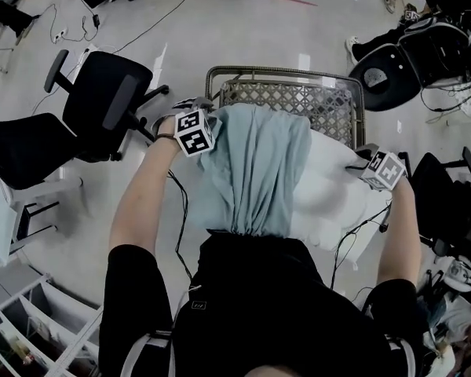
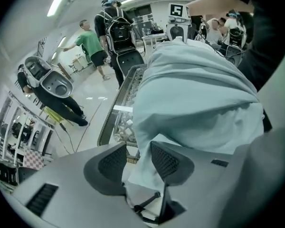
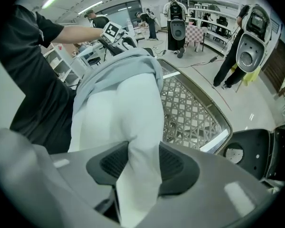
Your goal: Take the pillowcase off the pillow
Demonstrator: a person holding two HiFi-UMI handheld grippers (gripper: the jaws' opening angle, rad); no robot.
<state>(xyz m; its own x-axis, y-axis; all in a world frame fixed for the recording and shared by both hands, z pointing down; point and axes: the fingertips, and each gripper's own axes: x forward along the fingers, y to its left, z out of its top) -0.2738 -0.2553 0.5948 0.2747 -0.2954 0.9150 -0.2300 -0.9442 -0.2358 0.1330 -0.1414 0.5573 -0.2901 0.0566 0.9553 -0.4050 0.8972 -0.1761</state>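
Over the lattice table (image 1: 330,104), the right gripper (image 3: 143,159) clamps the white pillow (image 1: 334,199) while the left gripper (image 2: 138,152), jaws apart, loosely straddles the blue pillowcase (image 1: 251,171), which could slip free unless pinched.

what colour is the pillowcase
Pale blue-green: the pillowcase stands out against the white pillow. It shows best in the head view.

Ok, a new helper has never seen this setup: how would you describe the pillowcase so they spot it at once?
Look at the metal lattice frame in front of the person; a white pillow lies across it. The pillowcase is the pale blue-green cloth bunched over the pillow's left part, the only coloured fabric against the bare white.
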